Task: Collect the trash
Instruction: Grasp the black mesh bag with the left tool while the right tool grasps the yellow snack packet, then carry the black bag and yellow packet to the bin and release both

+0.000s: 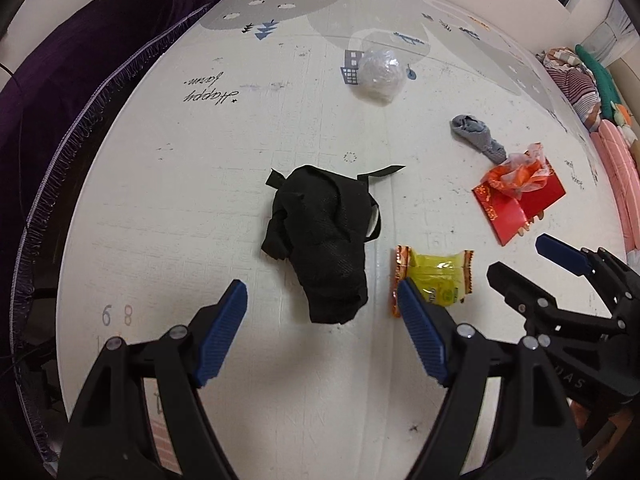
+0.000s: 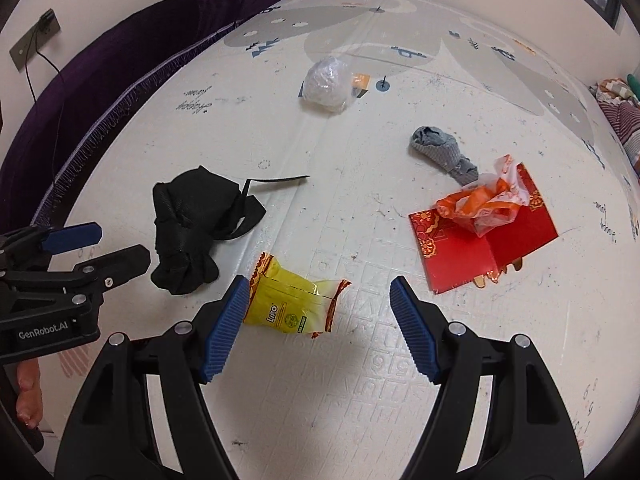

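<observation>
Both units stand with jaws wide apart and nothing between them, pointed steeply down at the floor mat. Left hand-held gripper: the crumpled black bag lies just ahead of its fingertips, centred on the gap. Right hand-held gripper: the yellow snack wrapper lies just ahead, beside its left fingertip. Further ahead and to the right lies a red envelope with an orange plastic bag on top; beyond that a grey sock, and farthest a clear plastic wad.
</observation>
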Tool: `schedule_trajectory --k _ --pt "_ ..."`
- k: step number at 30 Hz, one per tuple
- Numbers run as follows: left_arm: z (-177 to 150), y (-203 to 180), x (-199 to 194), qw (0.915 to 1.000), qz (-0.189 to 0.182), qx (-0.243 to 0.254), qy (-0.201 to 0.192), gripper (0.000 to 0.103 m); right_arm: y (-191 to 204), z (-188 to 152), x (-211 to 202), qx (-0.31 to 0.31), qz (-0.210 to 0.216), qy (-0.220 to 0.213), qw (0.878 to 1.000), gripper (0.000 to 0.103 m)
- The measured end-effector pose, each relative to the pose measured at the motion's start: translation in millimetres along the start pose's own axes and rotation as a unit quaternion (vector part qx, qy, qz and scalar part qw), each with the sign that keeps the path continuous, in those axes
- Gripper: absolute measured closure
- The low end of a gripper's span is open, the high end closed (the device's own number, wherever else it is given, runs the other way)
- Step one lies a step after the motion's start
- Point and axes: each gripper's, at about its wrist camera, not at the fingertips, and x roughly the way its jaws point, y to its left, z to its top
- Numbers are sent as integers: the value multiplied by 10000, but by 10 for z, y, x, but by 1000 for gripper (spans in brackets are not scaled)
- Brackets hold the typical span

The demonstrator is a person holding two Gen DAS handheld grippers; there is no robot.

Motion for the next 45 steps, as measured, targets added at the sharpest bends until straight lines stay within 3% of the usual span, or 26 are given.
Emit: schedule_trajectory --k 6,9,14,21,22,23,35,45 --pt "-39 74 455 9999 82 27 148 26 92 -62 416 49 63 130 9999 33" --pt "-82 145 545 9998 -101 -74 132 29 88 -105 549 135 73 247 9996 33" --pt "-131 173 562 9979 -597 -147 190 60 112 -148 700 165 227 436 9987 31" --pt "-151 81 543 9981 -581 167 142 63 217 -133 880 70 320 675 9972 33" --pt "-148 73 538 9980 -583 204 137 64 232 -132 880 35 317 687 9971 42" --pt "-144 59 522 9979 -578 268 117 64 238 -129 873 22 348 685 9970 43" --pt "-132 -61 160 9965 -340 747 -120 67 123 -49 399 -43 298 321 9990 50" --pt "-169 -133 -756 9958 -132 794 -440 67 47 16 -580 -175 164 17 9997 50"
